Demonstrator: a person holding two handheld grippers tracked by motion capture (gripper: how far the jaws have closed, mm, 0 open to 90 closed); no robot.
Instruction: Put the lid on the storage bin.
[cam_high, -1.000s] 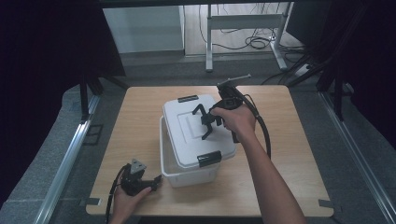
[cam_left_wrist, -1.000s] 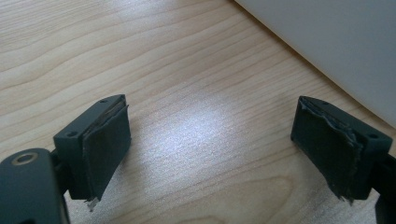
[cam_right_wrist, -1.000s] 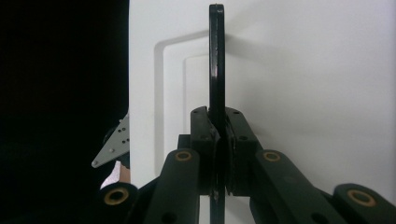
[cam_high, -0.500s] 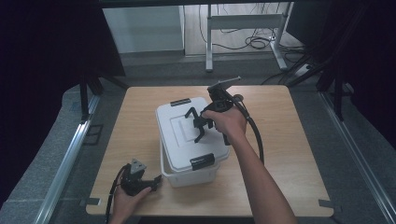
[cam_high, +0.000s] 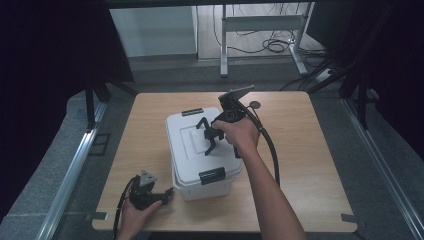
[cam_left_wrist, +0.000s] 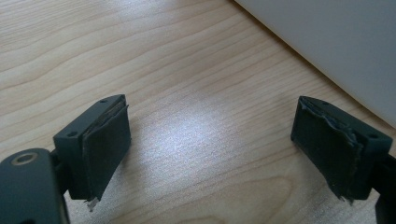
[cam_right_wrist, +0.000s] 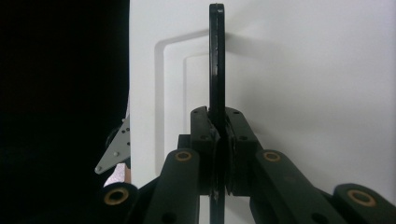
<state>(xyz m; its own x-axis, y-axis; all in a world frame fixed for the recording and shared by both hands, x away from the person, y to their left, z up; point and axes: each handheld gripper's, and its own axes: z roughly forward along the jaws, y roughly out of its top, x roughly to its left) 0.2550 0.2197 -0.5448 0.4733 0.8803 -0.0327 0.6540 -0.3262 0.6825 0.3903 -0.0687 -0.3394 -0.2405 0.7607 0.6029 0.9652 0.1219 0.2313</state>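
A white lidded storage box (cam_high: 187, 150) stands mid-table, with black latches at its far end (cam_high: 192, 112) and near end (cam_high: 212, 175). Its black carry handle (cam_high: 206, 134) stands up from the lid, and my right gripper (cam_high: 215, 134) is shut on it from the right. In the right gripper view the jaws (cam_right_wrist: 217, 128) pinch the thin handle (cam_right_wrist: 216, 56) edge-on over the white lid (cam_right_wrist: 303, 70). My left gripper (cam_high: 167, 196) lies open on the table at the box's near left corner. Its jaws (cam_left_wrist: 210, 140) stand wide apart over bare wood, with the box wall (cam_left_wrist: 336, 42) just beyond.
The wooden table (cam_high: 310, 150) has free room to the right of the box and along its far edge. The right gripper's cable (cam_high: 270, 145) trails over the table beside the forearm. Grey floor, a desk frame and cables lie beyond the table.
The right gripper has moved a little left and nearer with the handle in it. The box has shifted toward the near edge and turned slightly. The left gripper has stayed put.
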